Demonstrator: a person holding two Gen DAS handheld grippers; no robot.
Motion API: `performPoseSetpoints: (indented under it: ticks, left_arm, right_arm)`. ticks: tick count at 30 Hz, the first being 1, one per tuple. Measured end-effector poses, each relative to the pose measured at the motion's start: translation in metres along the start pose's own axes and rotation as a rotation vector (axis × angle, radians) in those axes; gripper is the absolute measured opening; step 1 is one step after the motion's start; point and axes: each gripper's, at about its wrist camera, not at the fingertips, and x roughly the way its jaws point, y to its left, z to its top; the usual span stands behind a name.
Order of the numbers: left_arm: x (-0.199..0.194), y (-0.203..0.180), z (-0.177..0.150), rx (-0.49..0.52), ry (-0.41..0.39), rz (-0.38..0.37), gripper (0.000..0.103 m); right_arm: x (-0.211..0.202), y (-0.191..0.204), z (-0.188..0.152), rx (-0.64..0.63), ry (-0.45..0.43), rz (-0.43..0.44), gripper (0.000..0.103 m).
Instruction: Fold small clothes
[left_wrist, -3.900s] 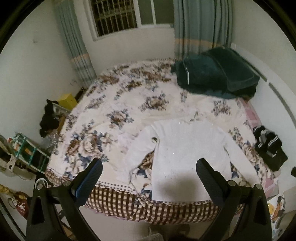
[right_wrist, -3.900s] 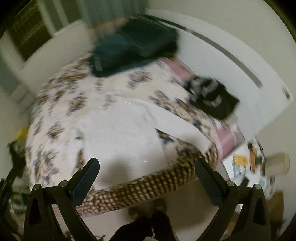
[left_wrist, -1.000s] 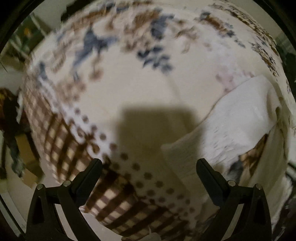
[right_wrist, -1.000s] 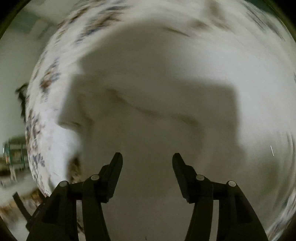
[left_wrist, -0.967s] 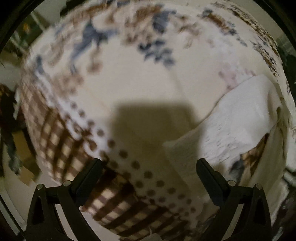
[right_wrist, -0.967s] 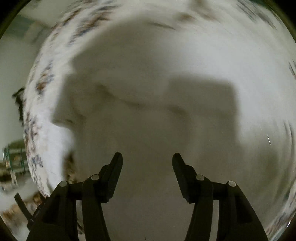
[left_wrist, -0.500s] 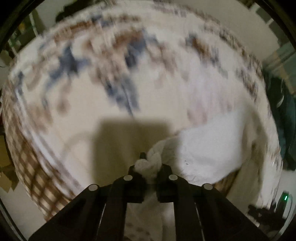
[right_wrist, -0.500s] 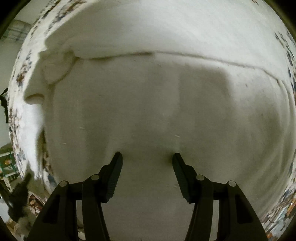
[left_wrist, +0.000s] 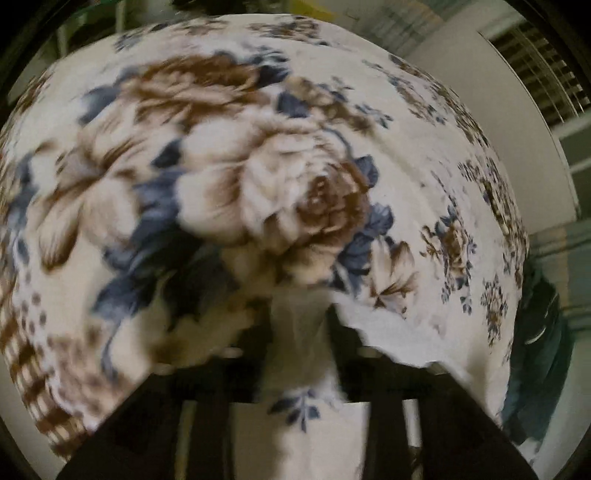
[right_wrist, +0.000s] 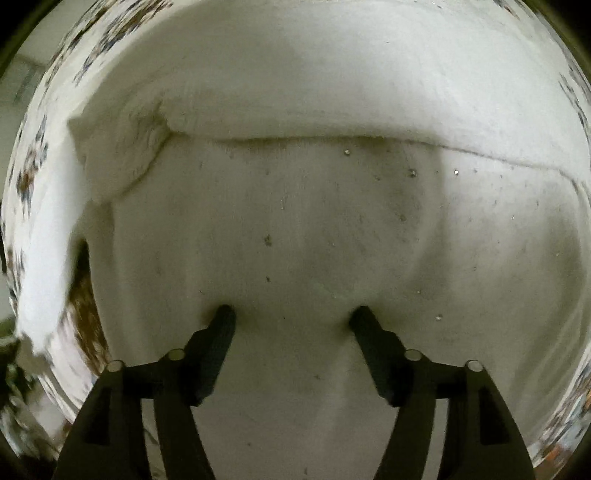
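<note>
A small white long-sleeved top (right_wrist: 314, 229) lies flat on the floral bedspread (left_wrist: 229, 192). My left gripper (left_wrist: 299, 325) is shut on the cuff of the top's left sleeve (left_wrist: 399, 336) and holds it lifted above the bedspread; the view is blurred. My right gripper (right_wrist: 291, 314) is open, both fingertips (right_wrist: 223, 314) pressed into the body of the top below its collar fold (right_wrist: 280, 127). The lifted left sleeve (right_wrist: 48, 258) shows at that view's left edge.
The bed's brown checked edge (left_wrist: 22, 354) is at lower left. A dark green blanket (left_wrist: 539, 354) lies at the bed's far right. A white wall and window grille (left_wrist: 543, 85) stand behind the bed.
My left gripper, shut on the sleeve cuff, has lifted it and swung across the bed. My right gripper has spread slightly and pressed down on the top's body.
</note>
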Motion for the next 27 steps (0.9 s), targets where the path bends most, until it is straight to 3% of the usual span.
performPoseSetpoints:
  ticks: [2,6,10,12,14,16,17,18,20,23,27]
  left_arm:
    - [-0.01,0.013,-0.015,-0.057,-0.009,-0.014,0.065]
    - [-0.015,0.033,-0.049,-0.217,0.018,-0.114,0.065]
    - [0.015,0.031,-0.062,-0.342,0.055,-0.246,0.065]
    - [0.032,0.026,-0.056,-0.361,0.038,-0.231,0.065]
    - [0.041,0.02,-0.047,-0.357,-0.017,-0.146,0.063]
    - [0.038,0.005,-0.039,-0.306,-0.097,-0.066,0.055]
    - [0.036,-0.004,-0.035,-0.26,-0.123,-0.021,0.026]
    - [0.034,-0.015,-0.031,-0.203,-0.14,0.026,0.009]
    - [0.023,-0.036,-0.024,-0.108,-0.182,0.08,0.009]
    - [0.0,-0.07,-0.02,0.017,-0.243,0.096,0.008]
    - [-0.03,-0.126,-0.026,0.167,-0.305,0.083,0.008]
  right_arm:
    - [-0.002,-0.006,-0.001,0.003,-0.006,0.011,0.076]
    - [-0.008,-0.019,-0.003,0.002,-0.028,0.013,0.076]
    - [-0.016,-0.018,-0.009,0.009,-0.042,0.007,0.076]
    - [-0.019,-0.02,-0.011,0.008,-0.053,-0.004,0.076]
    - [-0.016,-0.001,-0.001,0.0,-0.074,-0.054,0.076]
    - [-0.019,0.004,0.001,-0.039,-0.131,-0.204,0.086]
    - [-0.023,0.006,0.003,-0.069,-0.179,-0.273,0.088]
    - [-0.026,0.007,0.005,-0.09,-0.212,-0.317,0.088]
    - [-0.031,0.008,0.009,-0.122,-0.269,-0.392,0.088]
    - [-0.039,0.0,0.02,-0.129,-0.31,-0.418,0.088]
    - [-0.045,-0.007,0.045,-0.076,-0.343,-0.364,0.088]
